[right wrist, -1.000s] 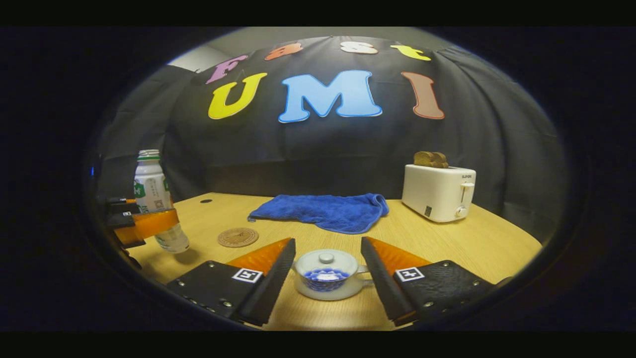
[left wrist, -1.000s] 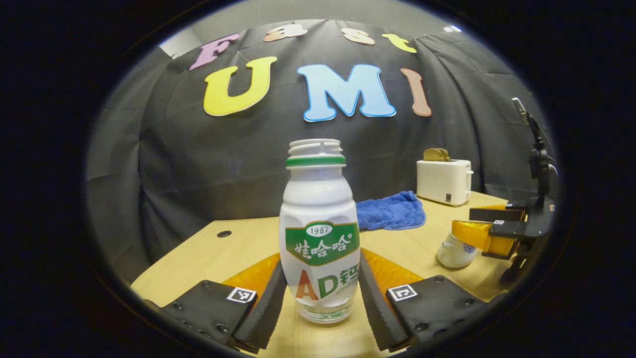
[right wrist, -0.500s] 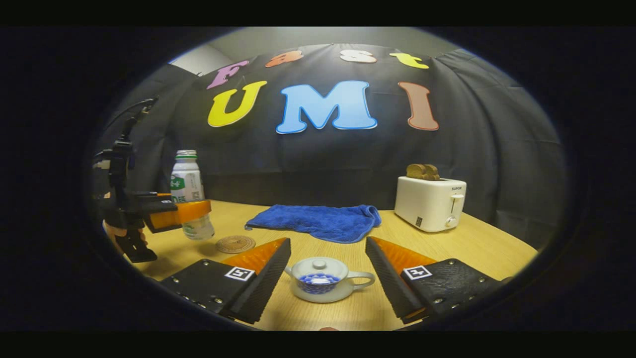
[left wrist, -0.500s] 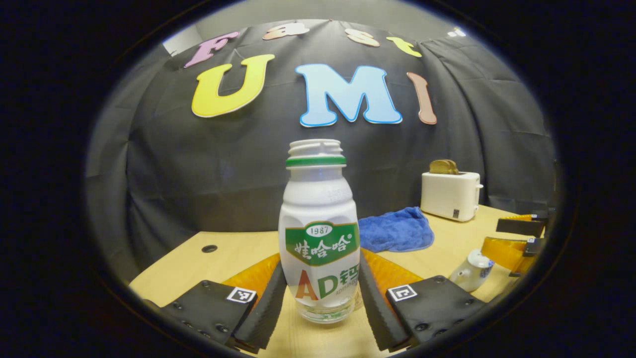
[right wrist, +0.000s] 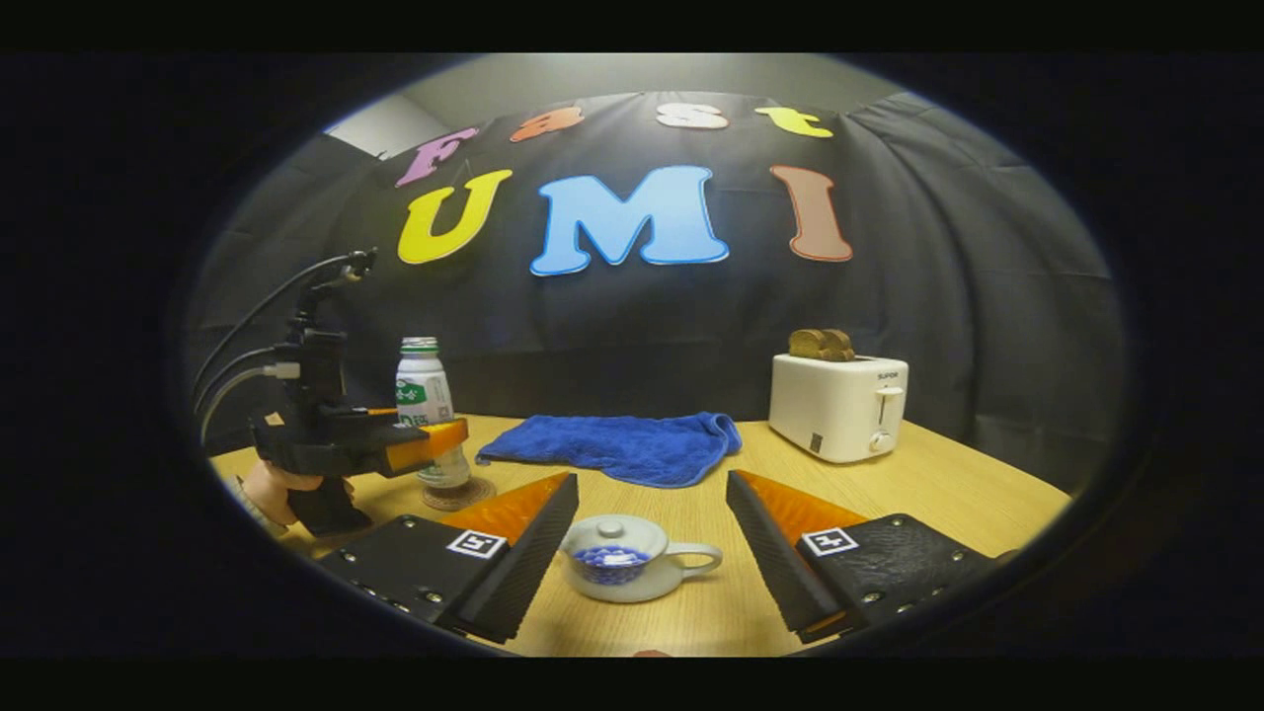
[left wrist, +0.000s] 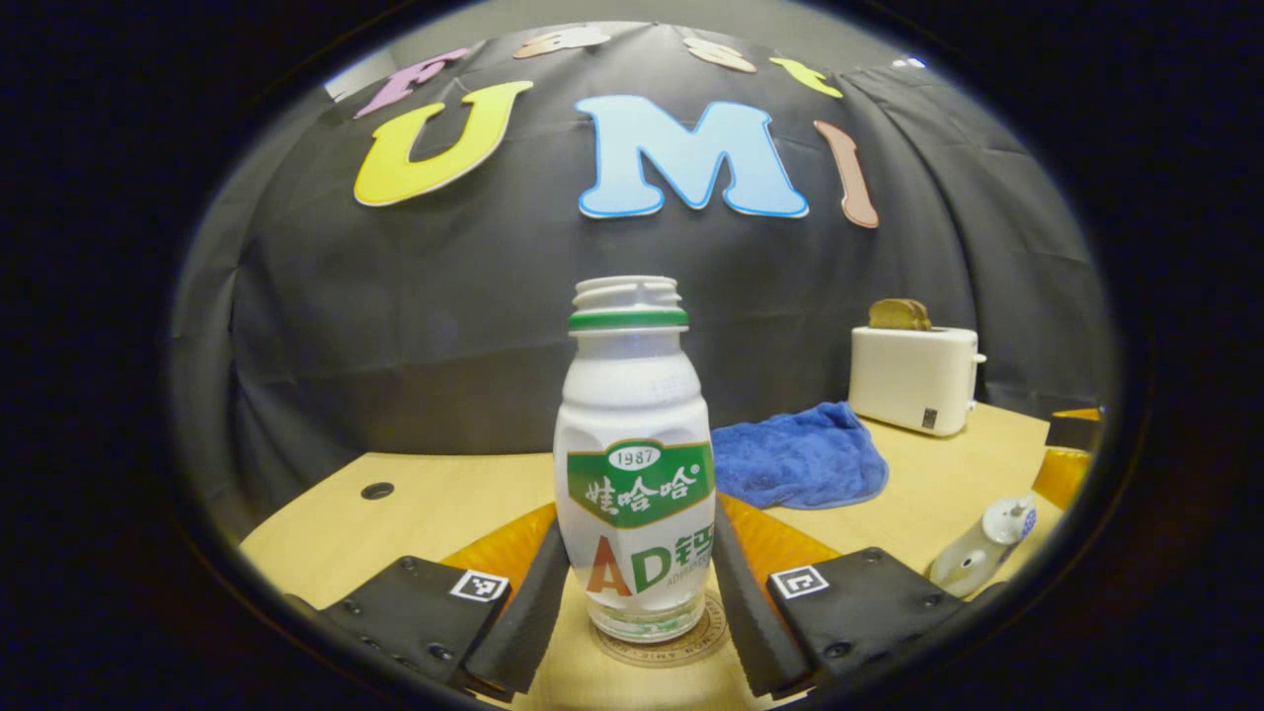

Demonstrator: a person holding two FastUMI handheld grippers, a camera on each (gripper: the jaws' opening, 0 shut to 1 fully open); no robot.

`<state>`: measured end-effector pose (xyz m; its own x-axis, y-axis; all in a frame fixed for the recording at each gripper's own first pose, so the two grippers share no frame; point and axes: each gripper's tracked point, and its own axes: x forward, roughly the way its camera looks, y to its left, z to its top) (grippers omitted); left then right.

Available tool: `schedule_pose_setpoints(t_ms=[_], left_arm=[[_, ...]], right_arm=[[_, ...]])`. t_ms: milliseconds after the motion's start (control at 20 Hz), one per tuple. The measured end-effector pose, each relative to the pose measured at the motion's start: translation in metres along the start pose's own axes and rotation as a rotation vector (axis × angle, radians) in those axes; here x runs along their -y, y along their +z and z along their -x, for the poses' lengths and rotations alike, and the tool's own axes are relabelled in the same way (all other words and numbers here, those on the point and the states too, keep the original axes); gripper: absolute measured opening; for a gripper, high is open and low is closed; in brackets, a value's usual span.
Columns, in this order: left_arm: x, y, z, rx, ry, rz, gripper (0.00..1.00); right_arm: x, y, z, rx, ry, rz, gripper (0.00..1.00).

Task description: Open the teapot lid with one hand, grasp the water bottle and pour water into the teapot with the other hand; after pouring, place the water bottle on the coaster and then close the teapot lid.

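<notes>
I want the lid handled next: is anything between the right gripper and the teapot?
Nothing visible: the teapot, lid on, sits on bare table straight ahead between the open right gripper fingers; the towel lies behind.

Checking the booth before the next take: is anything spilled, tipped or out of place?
Nothing stands out. The water bottle stands upright over the coaster between the left gripper fingers; the teapot sits upright, lid on, on a dry table.
</notes>
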<state>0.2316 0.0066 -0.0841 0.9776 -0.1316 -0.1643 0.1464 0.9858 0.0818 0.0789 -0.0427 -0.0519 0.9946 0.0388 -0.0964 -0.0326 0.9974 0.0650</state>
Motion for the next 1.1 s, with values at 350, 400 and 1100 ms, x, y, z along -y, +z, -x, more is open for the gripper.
schedule_pose_setpoints(t_ms=[350, 400, 1100], left_arm=[[-0.003, -0.011, -0.006, -0.020, -0.004, 0.047, 0.88], [-0.004, -0.013, -0.005, -0.026, 0.000, 0.051, 0.92], [-0.015, -0.004, 0.047, 0.011, 0.009, 0.084, 1.00]], right_arm=[[0.004, 0.001, 0.000, 0.000, -0.008, -0.015, 0.93], [0.003, 0.000, 0.000, 0.000, -0.008, -0.016, 0.93], [-0.001, -0.001, 0.000, -0.004, 0.002, -0.011, 0.94]])
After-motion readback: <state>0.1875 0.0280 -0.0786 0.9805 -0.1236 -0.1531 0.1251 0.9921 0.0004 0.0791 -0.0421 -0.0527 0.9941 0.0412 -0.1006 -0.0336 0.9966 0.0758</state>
